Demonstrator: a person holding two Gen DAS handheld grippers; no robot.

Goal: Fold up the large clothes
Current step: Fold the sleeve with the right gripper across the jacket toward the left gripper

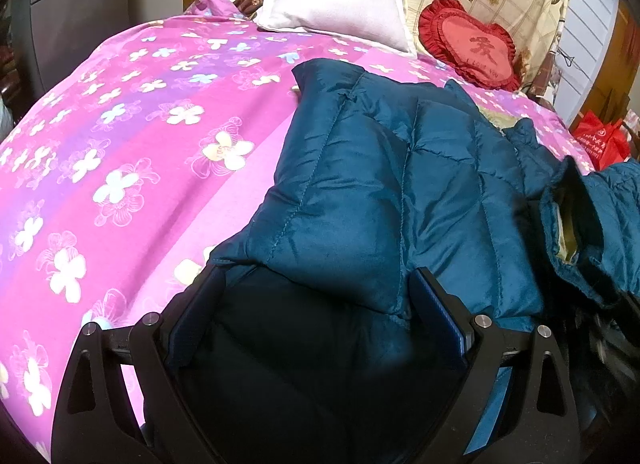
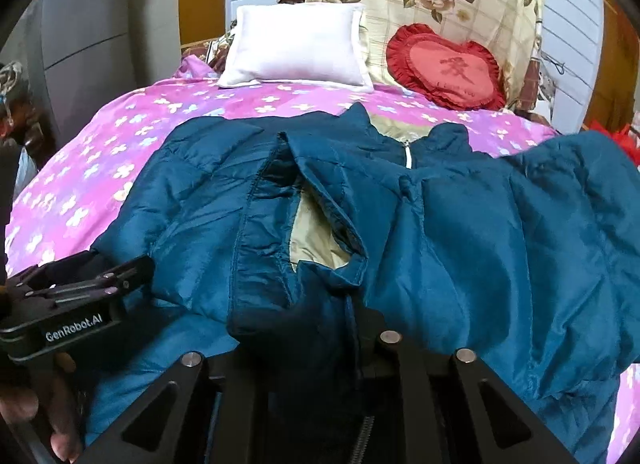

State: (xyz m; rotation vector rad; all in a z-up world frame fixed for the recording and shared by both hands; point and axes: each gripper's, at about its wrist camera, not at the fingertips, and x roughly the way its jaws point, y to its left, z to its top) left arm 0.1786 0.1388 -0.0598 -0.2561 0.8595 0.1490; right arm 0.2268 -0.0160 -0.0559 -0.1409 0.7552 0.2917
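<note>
Jacket (image 2: pixel 460 232): teal quilted puffy satin; pale lining; flowered pink bedspread (image 1: pixel 120 124).

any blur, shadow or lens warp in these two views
Left wrist view: strong fisheye bulge in the pink bedsheet, deep shadow between the left gripper fingers, motion blur on the sleeve at right. Right wrist view: black vignette corners, teal jacket fairly sharp, heart cushion soft, shadow at the right gripper.
</note>
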